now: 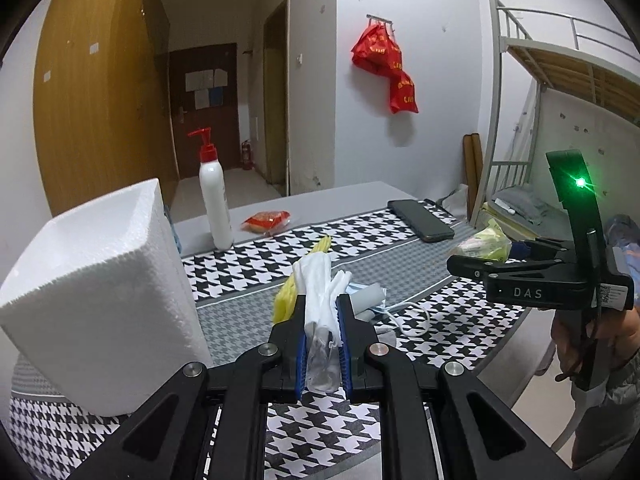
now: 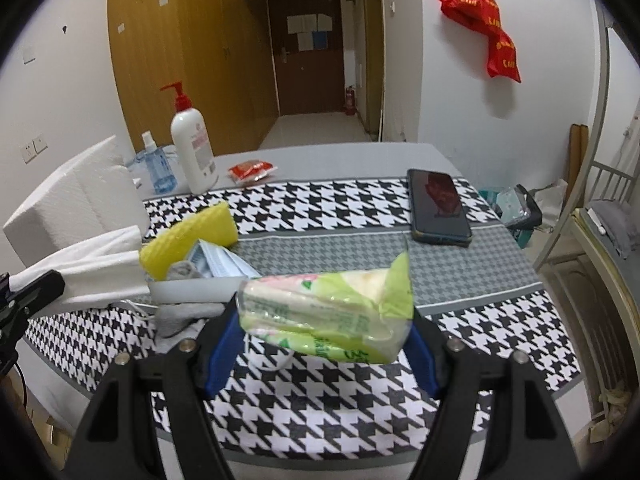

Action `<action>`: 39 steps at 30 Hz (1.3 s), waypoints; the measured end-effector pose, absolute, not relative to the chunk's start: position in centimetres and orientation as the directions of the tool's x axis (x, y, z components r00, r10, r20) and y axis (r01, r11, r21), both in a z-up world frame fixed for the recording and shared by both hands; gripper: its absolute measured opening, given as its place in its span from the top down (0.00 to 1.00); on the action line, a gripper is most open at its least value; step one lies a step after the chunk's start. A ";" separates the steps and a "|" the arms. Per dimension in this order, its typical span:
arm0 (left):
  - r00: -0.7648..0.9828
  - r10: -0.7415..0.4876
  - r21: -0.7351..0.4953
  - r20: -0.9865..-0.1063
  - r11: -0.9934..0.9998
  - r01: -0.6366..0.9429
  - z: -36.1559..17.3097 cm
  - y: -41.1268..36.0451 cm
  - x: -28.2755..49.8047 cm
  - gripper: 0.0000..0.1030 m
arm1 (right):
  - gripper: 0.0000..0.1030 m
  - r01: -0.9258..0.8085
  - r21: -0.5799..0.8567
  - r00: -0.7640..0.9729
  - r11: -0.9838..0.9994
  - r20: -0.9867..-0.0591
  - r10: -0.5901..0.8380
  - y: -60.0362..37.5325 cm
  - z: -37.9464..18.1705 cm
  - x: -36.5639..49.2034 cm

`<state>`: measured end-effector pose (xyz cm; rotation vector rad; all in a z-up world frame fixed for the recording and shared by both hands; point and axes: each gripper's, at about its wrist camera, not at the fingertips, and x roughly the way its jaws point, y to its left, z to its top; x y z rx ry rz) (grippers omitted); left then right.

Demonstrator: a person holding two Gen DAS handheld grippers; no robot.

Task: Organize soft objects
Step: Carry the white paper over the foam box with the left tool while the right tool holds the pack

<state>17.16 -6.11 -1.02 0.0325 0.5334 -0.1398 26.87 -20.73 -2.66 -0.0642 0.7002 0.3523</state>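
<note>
Table (image 2: 460, 280): foam box (image 1: 96, 300), bottle (image 1: 216, 196), phone (image 2: 438, 208).

Two close claw-mounted views, shared table (image 1: 360, 196)

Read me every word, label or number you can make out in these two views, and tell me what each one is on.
"DAS": white letters on the black body of the right tongs.
Red bags on the wall: yellow print, too blurred to read.
Green tissue pack: printing too blurred.
Pump bottle: pink label, too small.
Door papers: unreadable.
</note>
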 end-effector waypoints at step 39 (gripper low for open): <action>0.911 -0.164 0.000 -0.378 0.984 0.177 3.0 1.3 11.5 0.86 | 0.26 -0.356 0.071 0.794 0.932 -0.502 0.342 -12.6 2.0 18.2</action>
